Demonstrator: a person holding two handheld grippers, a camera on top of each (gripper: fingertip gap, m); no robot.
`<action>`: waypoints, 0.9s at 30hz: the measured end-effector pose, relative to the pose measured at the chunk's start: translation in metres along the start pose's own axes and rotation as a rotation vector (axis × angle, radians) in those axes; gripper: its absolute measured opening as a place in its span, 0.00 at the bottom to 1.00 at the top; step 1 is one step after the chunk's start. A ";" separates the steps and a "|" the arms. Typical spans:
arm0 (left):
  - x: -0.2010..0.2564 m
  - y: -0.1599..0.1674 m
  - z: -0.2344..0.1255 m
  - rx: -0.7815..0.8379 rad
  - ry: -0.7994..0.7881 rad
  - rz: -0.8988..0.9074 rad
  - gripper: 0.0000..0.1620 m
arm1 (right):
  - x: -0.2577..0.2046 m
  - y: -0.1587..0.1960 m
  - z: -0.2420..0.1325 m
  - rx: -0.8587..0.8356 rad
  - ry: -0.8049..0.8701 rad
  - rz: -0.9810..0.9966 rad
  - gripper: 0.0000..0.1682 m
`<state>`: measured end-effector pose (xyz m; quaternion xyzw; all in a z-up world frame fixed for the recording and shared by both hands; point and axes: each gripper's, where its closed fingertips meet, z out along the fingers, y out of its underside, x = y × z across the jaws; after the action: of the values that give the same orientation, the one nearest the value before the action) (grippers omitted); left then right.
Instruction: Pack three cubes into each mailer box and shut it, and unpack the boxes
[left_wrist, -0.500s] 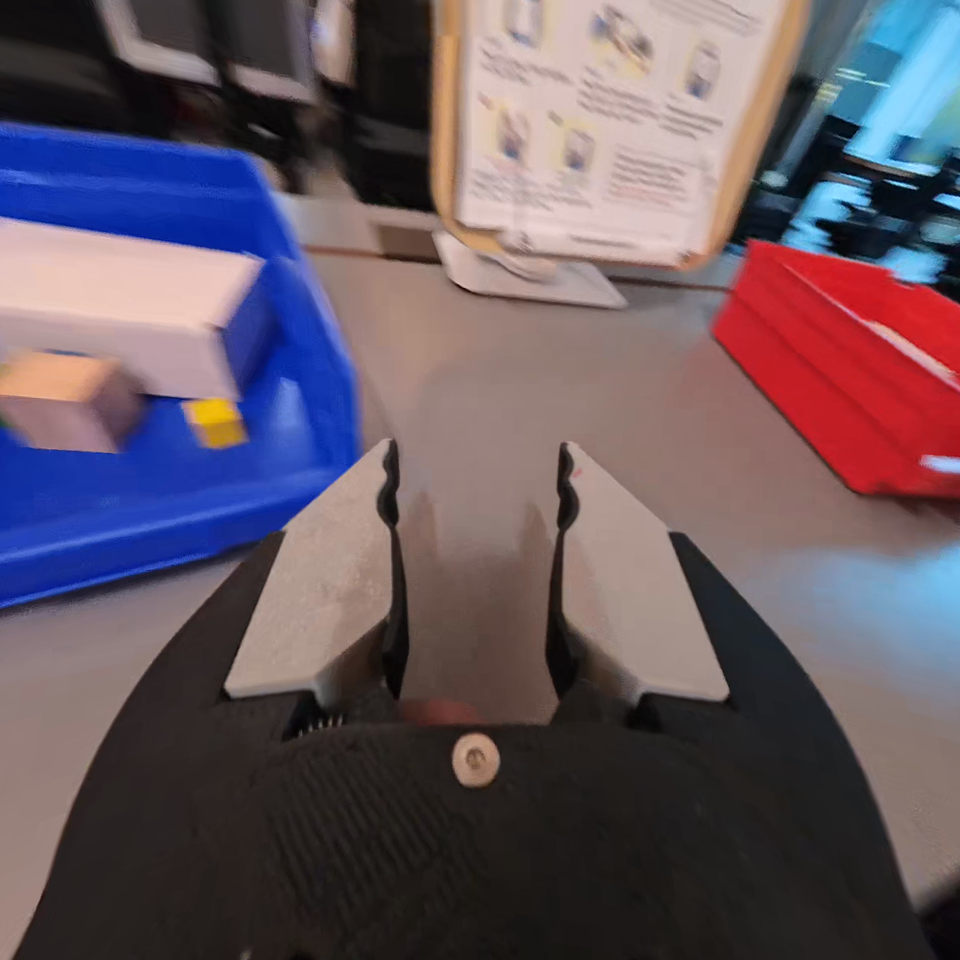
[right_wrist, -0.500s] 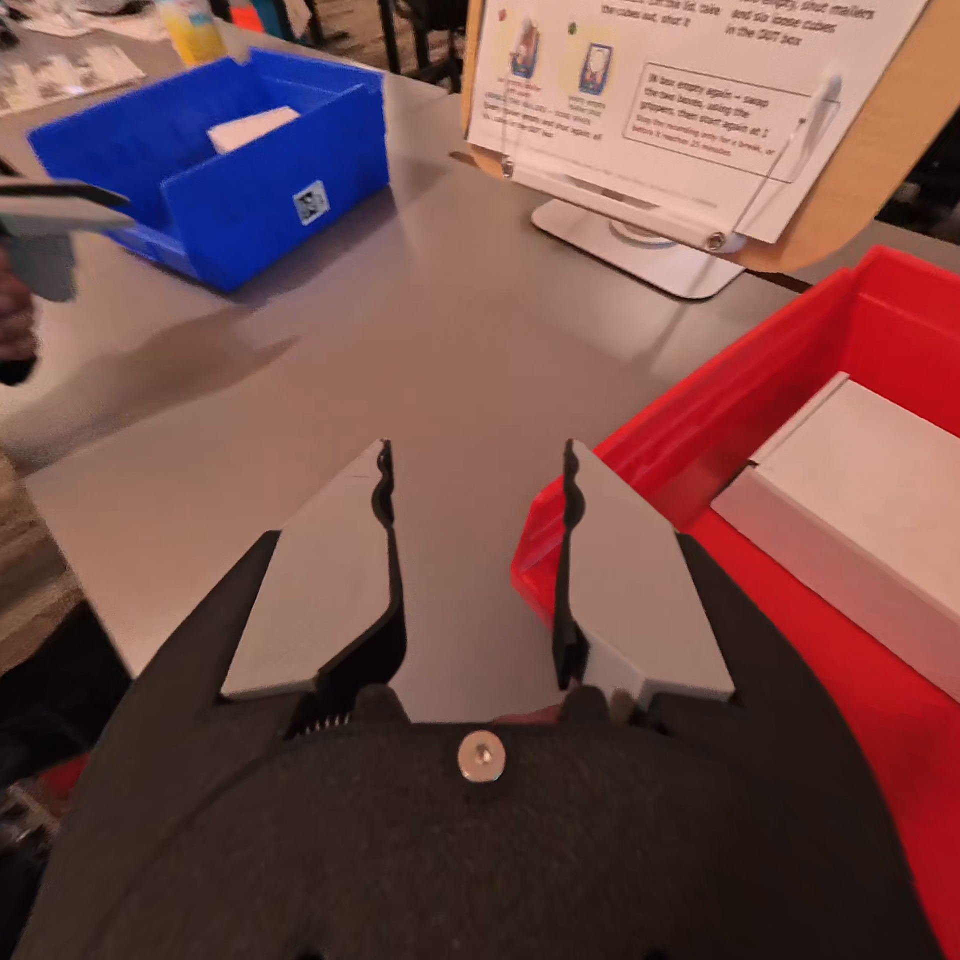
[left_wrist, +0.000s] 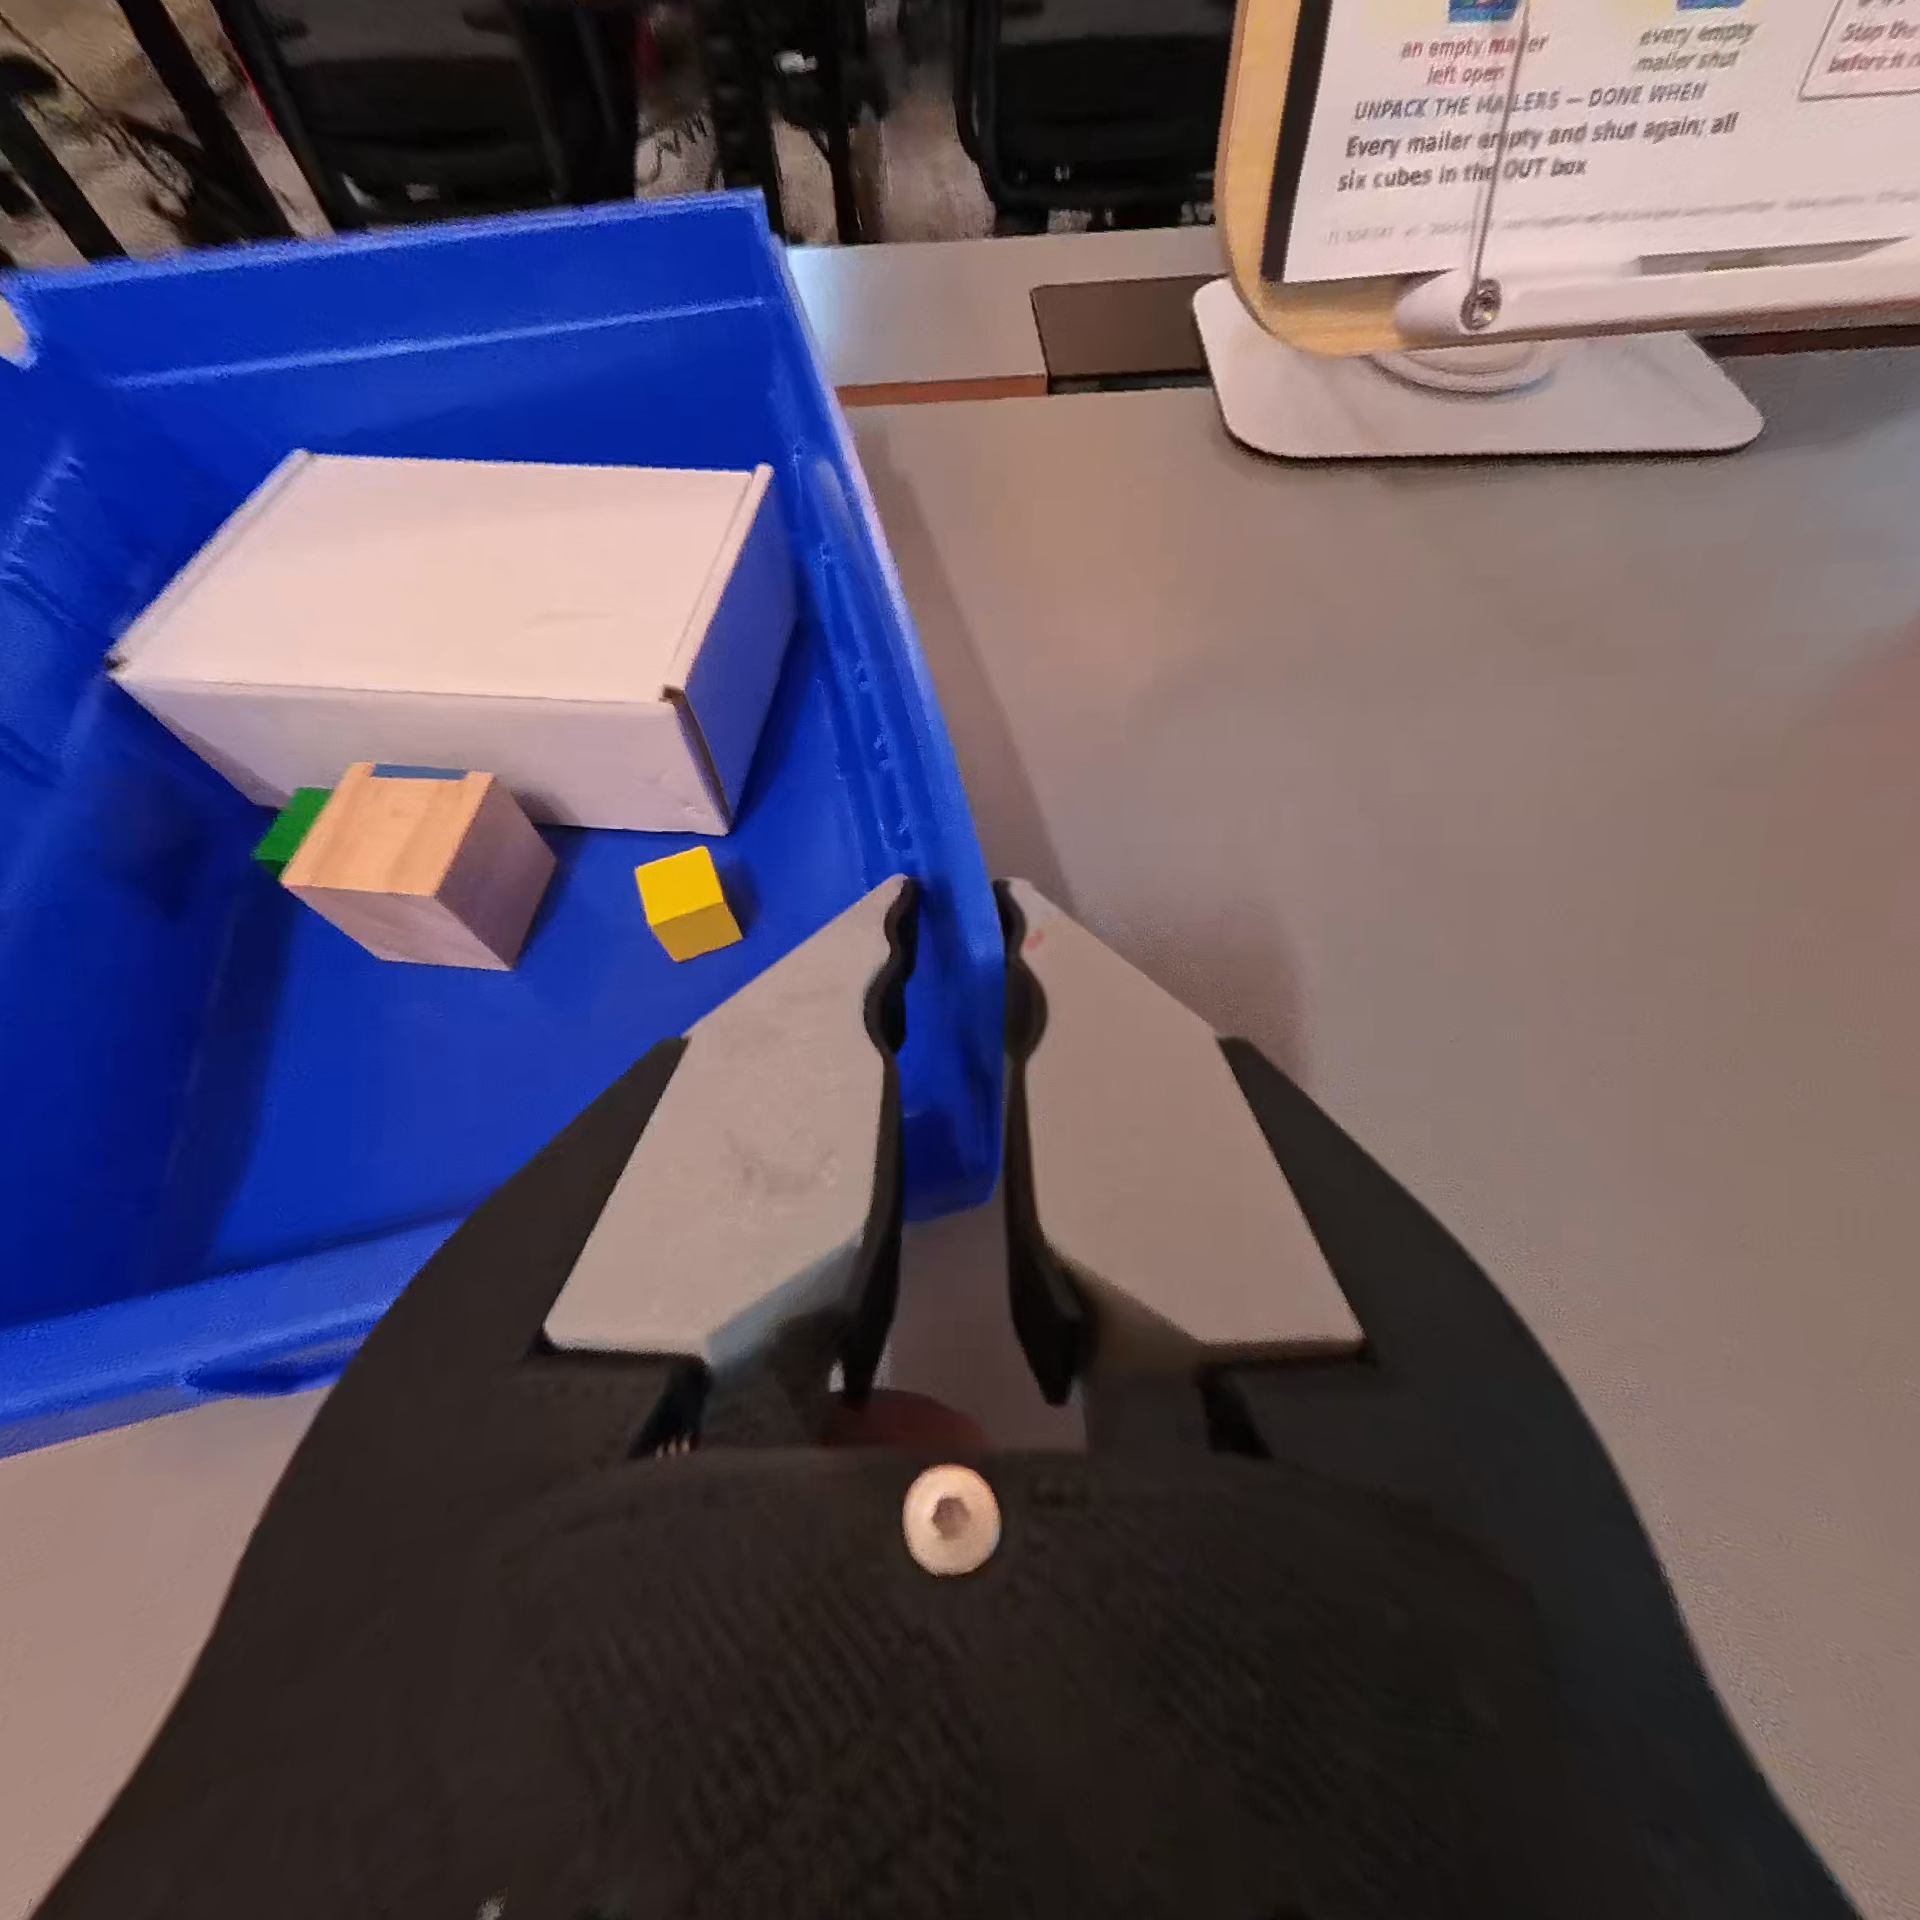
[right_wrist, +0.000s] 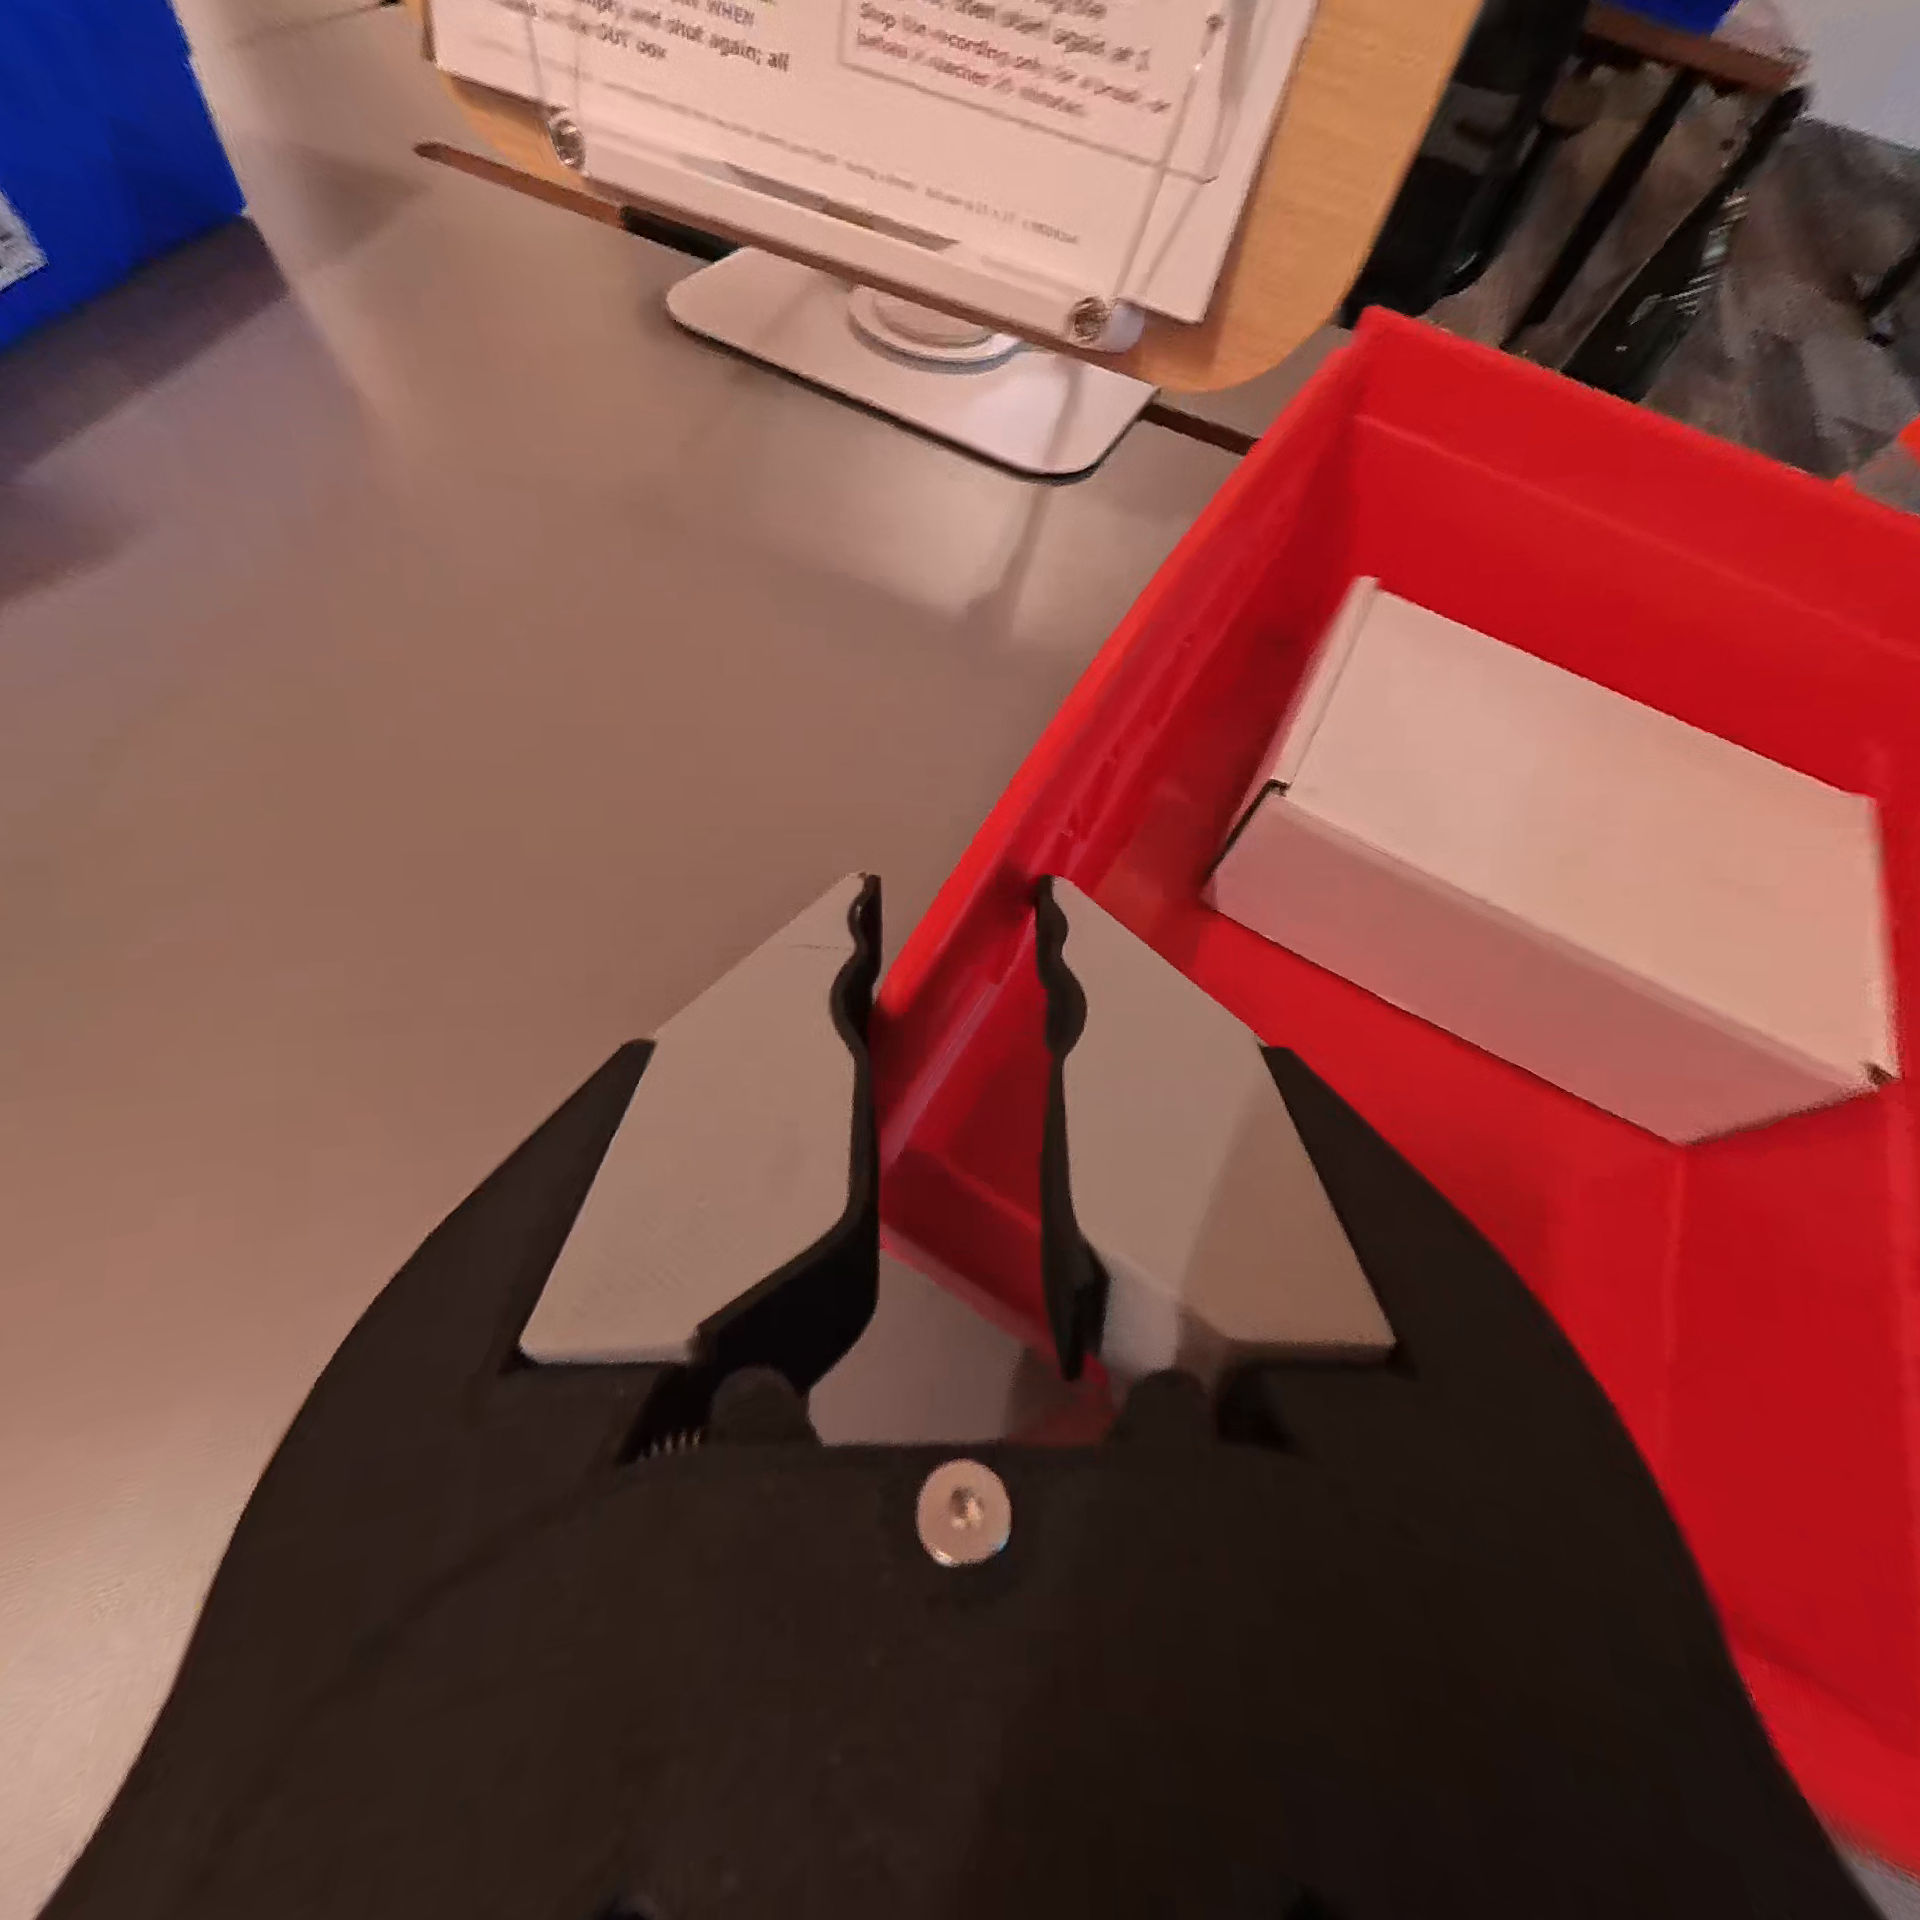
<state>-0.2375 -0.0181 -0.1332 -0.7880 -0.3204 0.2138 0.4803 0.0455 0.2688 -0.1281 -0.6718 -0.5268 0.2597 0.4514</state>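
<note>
A blue bin (left_wrist: 416, 270) holds a shut white mailer box (left_wrist: 447, 582), a wooden cube (left_wrist: 405, 831), a green cube (left_wrist: 291, 831) half hidden behind it, and a small yellow cube (left_wrist: 686, 899). My left gripper (left_wrist: 953, 899) straddles the bin's right wall near its front corner, closed on it. A red bin (right_wrist: 1558, 447) holds another shut white mailer box (right_wrist: 1558, 831). My right gripper (right_wrist: 956, 894) straddles the red bin's left wall near its front corner, closed on it.
A sign on a wooden board with a white base (left_wrist: 1507, 395) stands at the back of the grey table (left_wrist: 1351, 779), between the bins; it also shows in the right wrist view (right_wrist: 904, 343). The blue bin's corner (right_wrist: 94, 135) shows far left there. The grippers' ends are close to 40 centimeters from one another.
Both grippers moved onto the bin walls and narrowed from wide open: the left swung left onto the blue bin's wall, the right moved right onto the red bin's wall.
</note>
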 end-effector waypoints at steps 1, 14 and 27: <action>-0.001 0.000 -0.001 -0.004 -0.010 0.016 0.06 | 0.008 0.000 -0.004 0.011 0.041 -0.004 0.13; 0.013 0.013 -0.034 0.072 -0.051 0.092 0.00 | 0.054 0.020 -0.028 -0.025 0.346 -0.060 0.02; 0.037 0.000 -0.065 0.152 0.211 -0.098 0.16 | 0.046 -0.017 -0.055 0.165 0.348 -0.048 0.18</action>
<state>-0.1696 -0.0324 -0.1052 -0.7510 -0.2891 0.1298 0.5793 0.0973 0.2943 -0.0818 -0.6545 -0.4337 0.1711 0.5953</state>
